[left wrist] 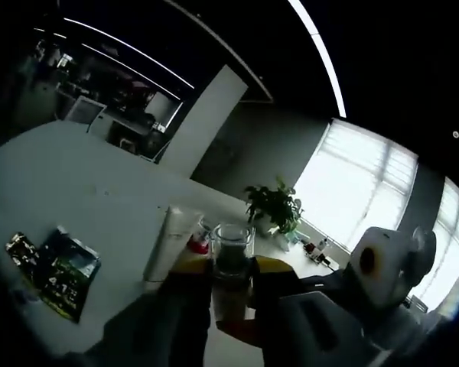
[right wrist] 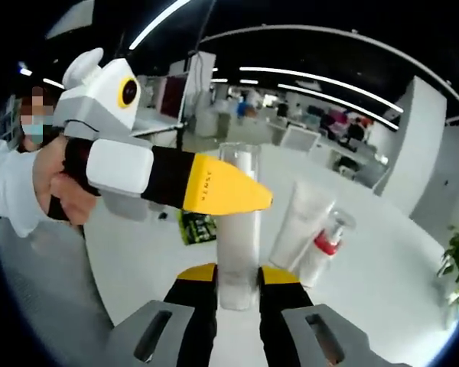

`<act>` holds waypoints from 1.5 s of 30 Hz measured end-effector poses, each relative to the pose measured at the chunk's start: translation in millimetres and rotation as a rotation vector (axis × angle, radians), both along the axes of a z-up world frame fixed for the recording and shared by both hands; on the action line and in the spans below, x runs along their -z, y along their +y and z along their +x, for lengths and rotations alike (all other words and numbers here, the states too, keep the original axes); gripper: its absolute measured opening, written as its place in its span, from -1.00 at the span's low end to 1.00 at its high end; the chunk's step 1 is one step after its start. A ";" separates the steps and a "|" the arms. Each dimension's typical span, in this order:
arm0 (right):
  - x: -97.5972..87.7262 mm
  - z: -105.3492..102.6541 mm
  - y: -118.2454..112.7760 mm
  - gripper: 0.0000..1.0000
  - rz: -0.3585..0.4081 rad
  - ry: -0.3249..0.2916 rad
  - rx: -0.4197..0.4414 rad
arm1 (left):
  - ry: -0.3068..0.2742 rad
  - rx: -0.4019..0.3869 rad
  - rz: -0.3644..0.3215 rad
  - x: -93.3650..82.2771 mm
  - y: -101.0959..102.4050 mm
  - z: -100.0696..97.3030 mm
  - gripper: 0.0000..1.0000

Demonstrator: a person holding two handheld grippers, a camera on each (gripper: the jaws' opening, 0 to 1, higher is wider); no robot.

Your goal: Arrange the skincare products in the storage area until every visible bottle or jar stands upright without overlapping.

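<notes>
Right gripper view: nearest, the right gripper (right wrist: 237,287) has its black, yellow-tipped jaws clamped on a tall clear bottle (right wrist: 238,229) standing upright on the white table (right wrist: 382,283). The left gripper (right wrist: 249,196), held in a person's hand (right wrist: 57,183), reaches in from the left, its yellow tip against the same bottle. Just beyond, to the right, stand a white tube (right wrist: 300,225) and a small red-collared pump bottle (right wrist: 325,246), touching. A green packet (right wrist: 197,226) lies behind.

Left gripper view: the left gripper (left wrist: 231,269) is closed on the clear bottle (left wrist: 232,260). Just beyond are the white tube (left wrist: 168,243) and the red-collared bottle (left wrist: 200,243). Dark green packets (left wrist: 61,271) lie left. A potted plant (left wrist: 275,206) sits farther back.
</notes>
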State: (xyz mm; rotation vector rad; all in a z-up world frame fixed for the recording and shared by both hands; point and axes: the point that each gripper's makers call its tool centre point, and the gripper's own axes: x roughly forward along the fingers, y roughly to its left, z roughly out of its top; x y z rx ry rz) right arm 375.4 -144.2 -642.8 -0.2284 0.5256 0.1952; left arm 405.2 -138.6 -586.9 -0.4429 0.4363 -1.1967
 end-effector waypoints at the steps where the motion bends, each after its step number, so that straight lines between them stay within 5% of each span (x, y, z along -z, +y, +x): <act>1: -0.3 -1.2 0.4 -0.79 0.015 -0.001 -0.005 | -0.006 0.004 0.002 -0.1 0.1 0.1 -0.72; 17: -1.1 -14.0 15.6 -0.81 0.394 0.022 -0.087 | -0.044 0.147 -0.005 -3.9 -4.9 -10.9 -0.71; 32: -13.4 -30.4 30.0 -0.81 0.549 0.032 -0.255 | 0.015 0.376 -0.045 -11.7 -2.1 -31.3 -0.65; 45: -11.9 -56.5 54.9 -0.81 0.747 0.128 -0.427 | 0.018 0.546 -0.009 -6.6 1.1 -60.5 -0.63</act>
